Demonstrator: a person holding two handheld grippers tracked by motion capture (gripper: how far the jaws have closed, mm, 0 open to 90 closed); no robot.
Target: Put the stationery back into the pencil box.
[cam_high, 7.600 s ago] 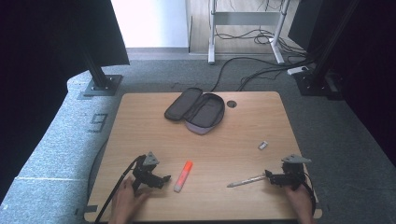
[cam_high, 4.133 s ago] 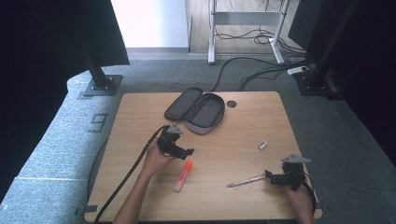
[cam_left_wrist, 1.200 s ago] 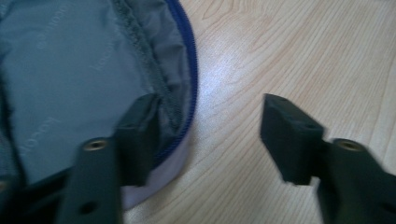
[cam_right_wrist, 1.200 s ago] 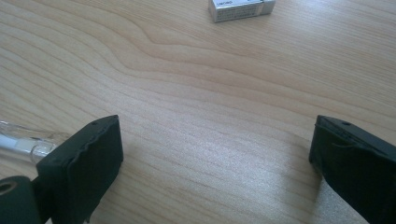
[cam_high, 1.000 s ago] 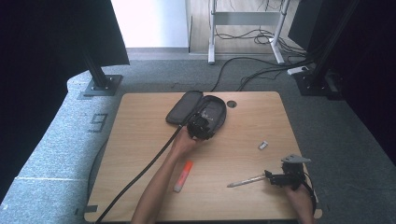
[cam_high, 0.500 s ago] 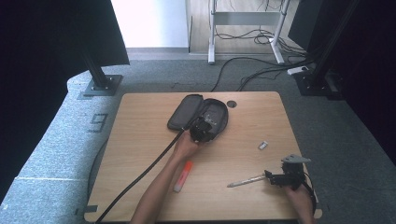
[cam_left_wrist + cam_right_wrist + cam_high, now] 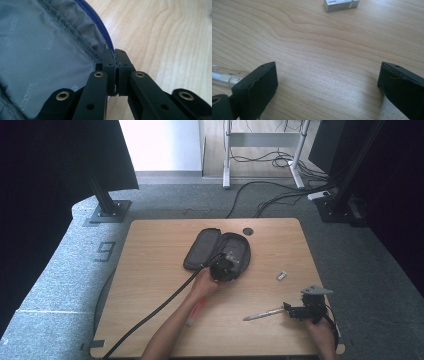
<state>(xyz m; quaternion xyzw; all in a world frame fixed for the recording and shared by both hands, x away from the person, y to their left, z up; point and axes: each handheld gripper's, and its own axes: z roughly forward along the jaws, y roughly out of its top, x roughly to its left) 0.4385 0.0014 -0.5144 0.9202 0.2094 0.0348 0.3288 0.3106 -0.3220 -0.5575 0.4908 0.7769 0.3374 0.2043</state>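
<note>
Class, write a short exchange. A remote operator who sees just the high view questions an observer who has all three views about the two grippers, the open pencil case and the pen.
Operator: Has the left gripper actually caught the pencil case?
Observer: Yes. In the left gripper view its jaws are shut on the case's zip edge, with the grey lining to their left.
Operator: Is the right gripper holding the pen?
Observer: No. In the right gripper view its jaws stand wide apart over bare table, and the pen lies outside one jaw.
</note>
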